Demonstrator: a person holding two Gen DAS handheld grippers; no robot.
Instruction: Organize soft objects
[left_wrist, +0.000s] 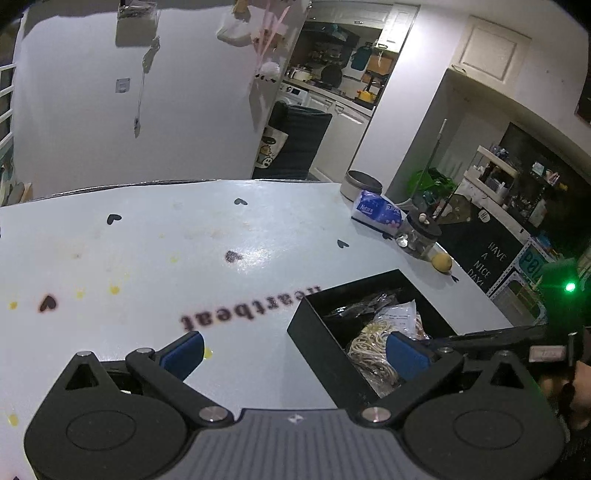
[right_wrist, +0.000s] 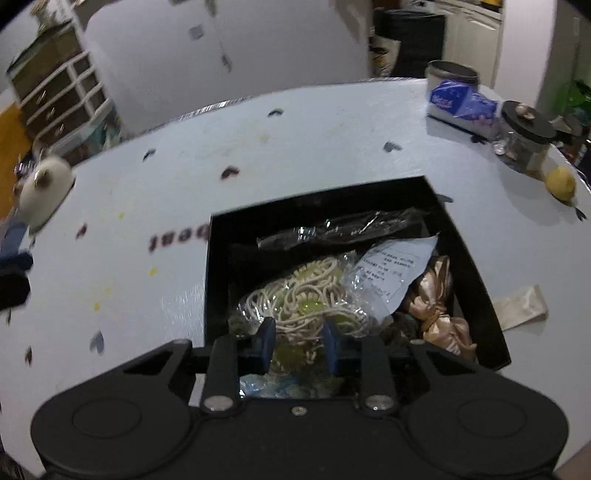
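Box (right_wrist: 218, 258) on the table (right_wrist: 258, 147) holds the cord bag (right_wrist: 306, 291); your right gripper (right_wrist: 299, 345) pinches it. Your left gripper (left_wrist: 291, 349) hangs spread, grasping nothing.

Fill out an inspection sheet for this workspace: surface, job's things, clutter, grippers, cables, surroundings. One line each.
Surface: pale table printed with black hearts and the word "heartbeat"; yellow spots and faint stains.
Job's things: black box holds a clear bag of cream cord, a dark wrapped packet, a paper slip and tan satin fabric.
Clutter: tissue pack, lidded jar, lemon, round tin, white plush at the far edge.
Grippers: left gripper open beside the box; right gripper partly closed around the cord bag.
Cables: nothing seen.
Surroundings: kitchen doorway, shelves, drawer unit.
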